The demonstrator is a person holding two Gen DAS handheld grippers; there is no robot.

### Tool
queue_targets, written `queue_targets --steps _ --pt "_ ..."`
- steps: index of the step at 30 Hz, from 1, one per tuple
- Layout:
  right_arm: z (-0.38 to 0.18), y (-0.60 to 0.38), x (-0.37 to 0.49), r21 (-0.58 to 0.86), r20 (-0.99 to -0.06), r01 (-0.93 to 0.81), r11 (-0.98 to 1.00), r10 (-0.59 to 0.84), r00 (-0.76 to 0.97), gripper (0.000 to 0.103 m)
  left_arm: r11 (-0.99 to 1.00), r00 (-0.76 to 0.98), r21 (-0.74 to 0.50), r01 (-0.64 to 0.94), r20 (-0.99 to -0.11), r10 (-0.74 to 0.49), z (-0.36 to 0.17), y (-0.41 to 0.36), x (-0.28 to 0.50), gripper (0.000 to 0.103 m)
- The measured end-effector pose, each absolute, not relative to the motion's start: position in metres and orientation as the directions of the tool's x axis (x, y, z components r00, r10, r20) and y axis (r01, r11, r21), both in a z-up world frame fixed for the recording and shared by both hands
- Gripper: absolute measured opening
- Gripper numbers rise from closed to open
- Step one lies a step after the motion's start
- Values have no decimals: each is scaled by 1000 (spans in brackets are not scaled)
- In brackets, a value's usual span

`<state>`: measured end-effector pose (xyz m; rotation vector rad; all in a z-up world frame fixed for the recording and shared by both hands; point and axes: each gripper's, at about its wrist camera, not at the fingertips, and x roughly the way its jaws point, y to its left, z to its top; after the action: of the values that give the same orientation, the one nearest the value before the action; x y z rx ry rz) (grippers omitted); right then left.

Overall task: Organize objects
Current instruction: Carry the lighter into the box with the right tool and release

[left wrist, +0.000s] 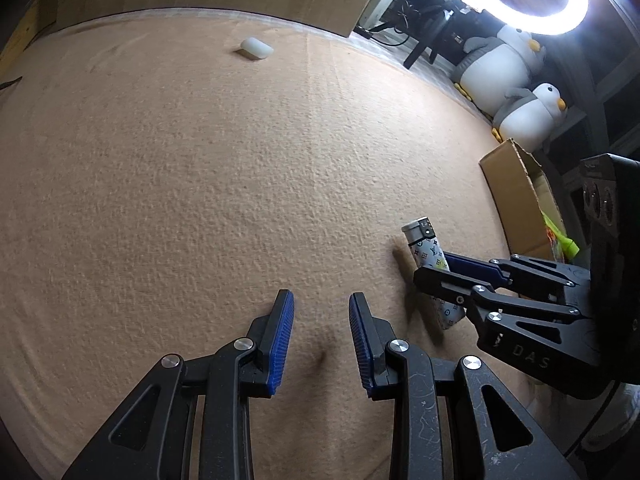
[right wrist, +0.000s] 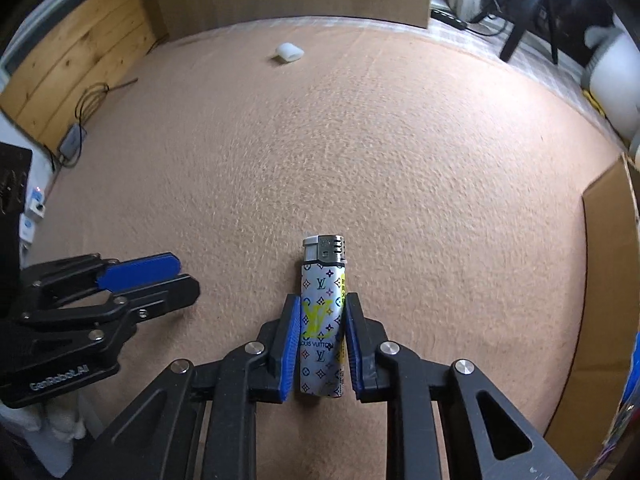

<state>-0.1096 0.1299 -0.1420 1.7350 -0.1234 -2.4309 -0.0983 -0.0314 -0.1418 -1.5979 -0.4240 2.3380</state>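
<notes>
The tan carpeted floor (right wrist: pixel 360 152) carries everything. A cardboard box (right wrist: pixel 604 280) stands right of the lighter (right wrist: pixel 323 320), which the right tool (right wrist: pixel 322 312) clamps between its blue pads. The left tool (left wrist: pixel 321 312), left of the lighter, is partly open and empty. A small white case (right wrist: pixel 289 52) lies far beyond the lighter.

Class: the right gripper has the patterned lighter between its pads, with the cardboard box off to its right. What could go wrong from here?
1. The right gripper pinches only the lower body of the lighter; its smooth casing may slip or swing.
2. The box has a tall wall, which a low carry could clip.
</notes>
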Motion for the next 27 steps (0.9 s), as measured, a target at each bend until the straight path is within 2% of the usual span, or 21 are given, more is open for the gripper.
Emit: queue_targets --steps 14,27 --pt "-90 191 -86 249 -871 -44 -968 -203 -447 19 -915 -339 -393 -91 -852 400 -138 -15 -108 31" --pt "-55 311 -25 239 -852 -299 -924 -52 -522 19 -912 -328 -385 -138 -851 409 -128 8 -116 31"
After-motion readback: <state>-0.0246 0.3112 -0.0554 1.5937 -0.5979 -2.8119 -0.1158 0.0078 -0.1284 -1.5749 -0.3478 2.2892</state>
